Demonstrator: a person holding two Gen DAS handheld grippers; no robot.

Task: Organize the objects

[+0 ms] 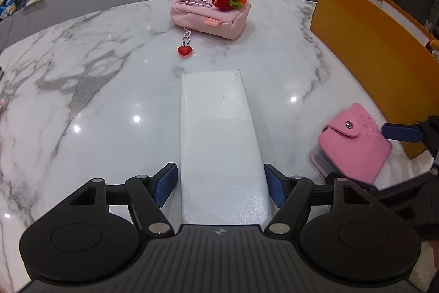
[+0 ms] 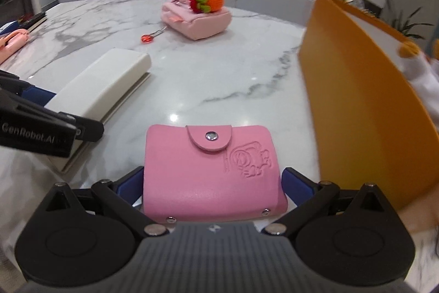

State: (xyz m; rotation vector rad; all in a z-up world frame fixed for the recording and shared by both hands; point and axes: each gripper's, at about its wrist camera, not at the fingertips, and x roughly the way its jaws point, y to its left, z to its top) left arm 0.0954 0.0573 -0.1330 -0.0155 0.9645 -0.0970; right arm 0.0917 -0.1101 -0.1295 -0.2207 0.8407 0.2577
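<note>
White box (image 1: 219,144) lying flat mid-table, long axis pointing toward far edge, between spread left gripper (image 1: 221,187) jaws, untouched. Pink card holder (image 2: 211,172) pinched by right gripper (image 2: 212,190), snap flap forward.

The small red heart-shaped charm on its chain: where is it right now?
The red heart-shaped charm lies on the white marble table, chained to the near side of the padded pink pouch, beyond the far end of the white rectangular case between the left gripper's fingers.
</note>
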